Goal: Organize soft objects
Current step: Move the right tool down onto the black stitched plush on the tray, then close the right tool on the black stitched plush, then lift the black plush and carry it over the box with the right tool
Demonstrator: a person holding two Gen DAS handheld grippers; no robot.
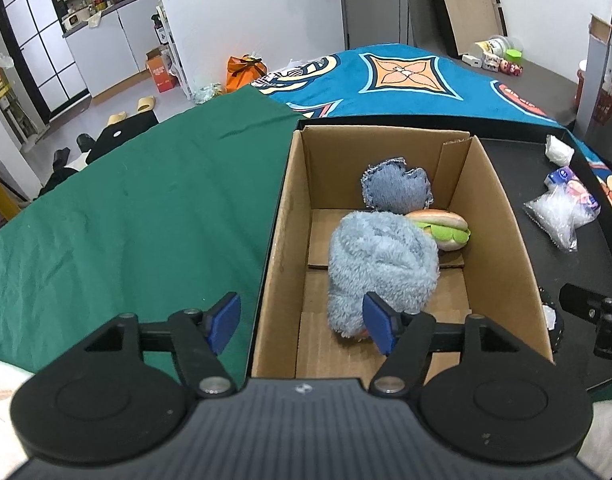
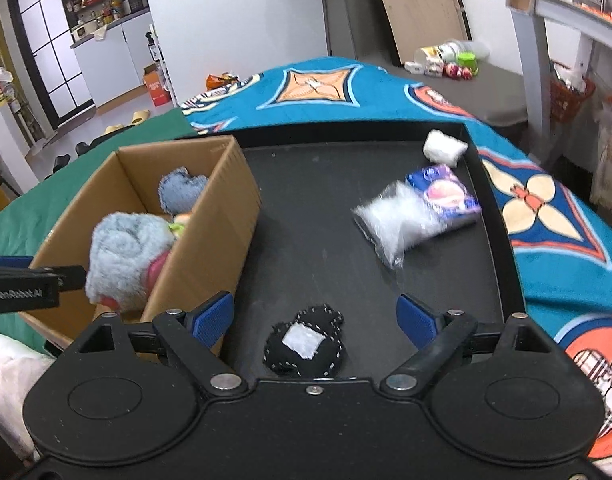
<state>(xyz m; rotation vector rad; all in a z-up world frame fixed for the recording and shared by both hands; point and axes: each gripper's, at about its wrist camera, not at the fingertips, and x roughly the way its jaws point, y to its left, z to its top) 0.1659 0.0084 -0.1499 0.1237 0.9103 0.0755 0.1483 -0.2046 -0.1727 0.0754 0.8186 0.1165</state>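
Only the right wrist view shows black pouch [image 2: 304,344] between right gripper [image 2: 312,320] jaws.

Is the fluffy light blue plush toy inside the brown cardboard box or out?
Inside. The fluffy light blue plush toy lies on the brown cardboard box's floor.

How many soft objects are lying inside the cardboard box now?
3: a fluffy blue plush at the front, a toy sandwich behind it, a denim heart against the back wall. Others may be hidden underneath.
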